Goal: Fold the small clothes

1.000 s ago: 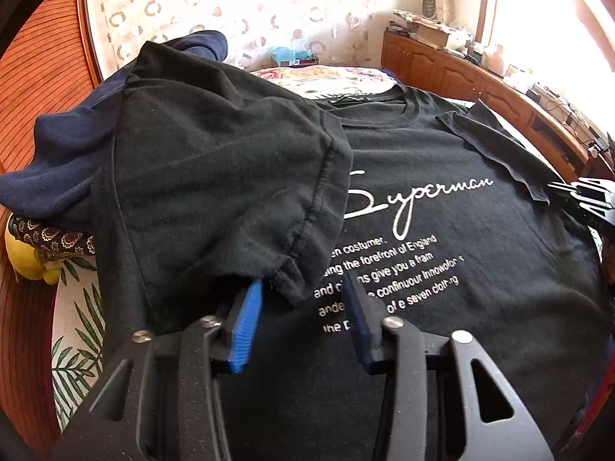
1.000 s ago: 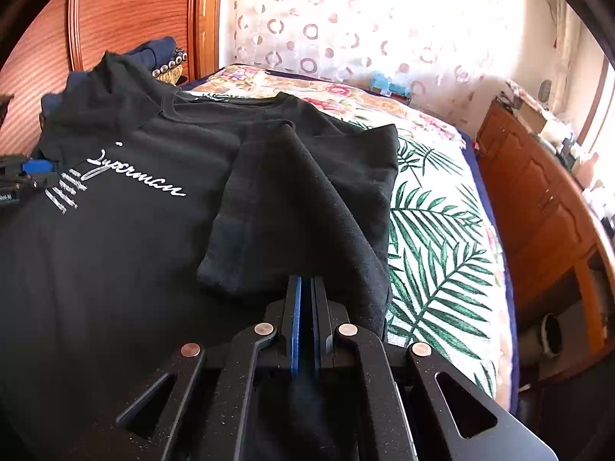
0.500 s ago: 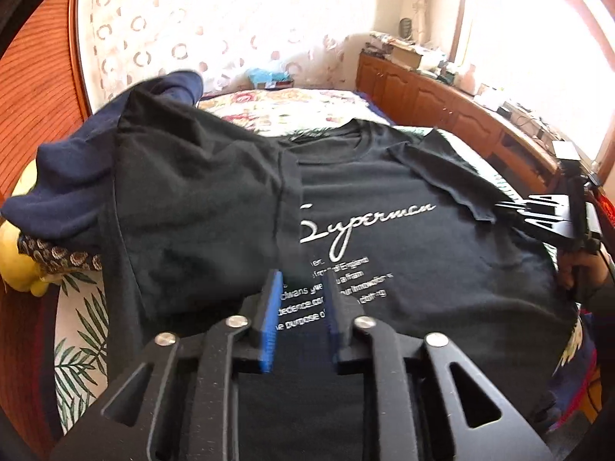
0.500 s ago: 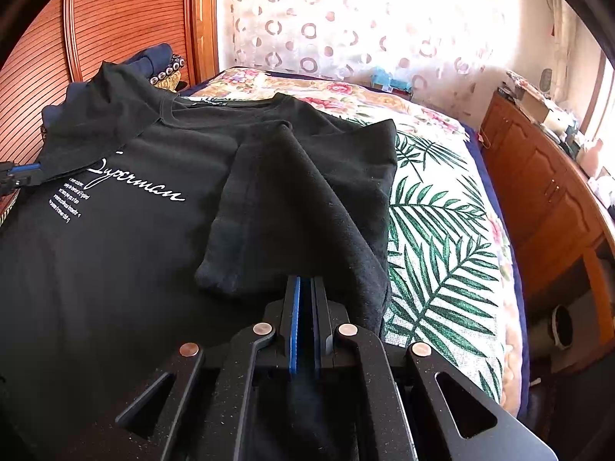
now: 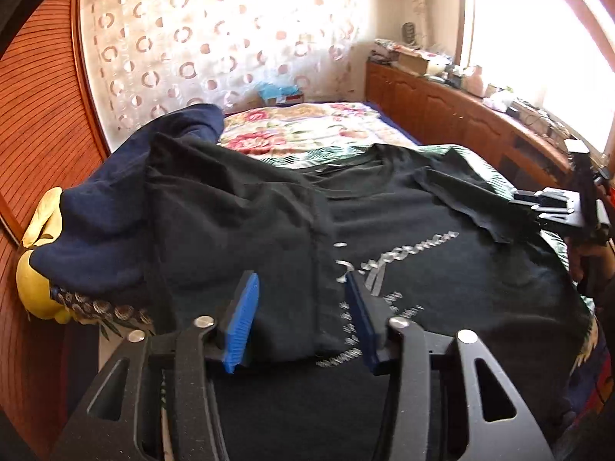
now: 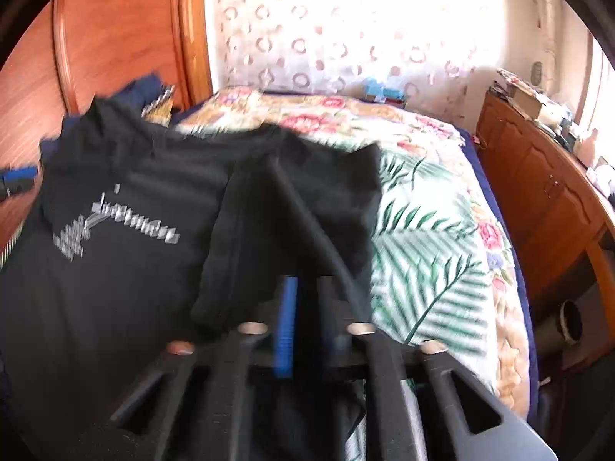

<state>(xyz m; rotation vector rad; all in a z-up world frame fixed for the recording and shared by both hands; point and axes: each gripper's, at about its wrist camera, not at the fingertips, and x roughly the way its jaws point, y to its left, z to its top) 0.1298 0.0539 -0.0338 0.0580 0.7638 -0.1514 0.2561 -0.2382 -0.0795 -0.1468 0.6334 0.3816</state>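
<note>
On the bed (image 5: 346,130), the left wrist view shows a black T-shirt (image 5: 442,288) spread face up with pale lettering on the chest, its left sleeve and side already turned inward over the body. The left gripper (image 5: 301,315) hangs just above that folded edge with its blue fingers (image 5: 242,322) well apart and holding nothing. A navy garment (image 5: 115,215) is heaped at the far left beside something yellow (image 5: 36,280), and the right gripper (image 5: 553,207) shows at the right edge by the other sleeve. In the right wrist view, which is blurred, the right gripper (image 6: 305,326) sits at the shirt's right side, where the sleeve is folded onto the body; its fingers are slightly apart with dark cloth between them, and I cannot tell whether they grip it. To do this fold well, I judge both sides should end with straight parallel edges and sleeves flat inside, so each gripper ought to let go only once the cloth lies smooth, then take the hem evenly. The bedspread (image 6: 430,238), printed with palm leaves and flowers, is soft, so pressing down may wrinkle the shirt. Around it stand a wooden headboard (image 6: 127,42), a patterned curtain (image 6: 365,30) and a low wooden cabinet (image 6: 549,199) with clutter under a bright window.
</note>
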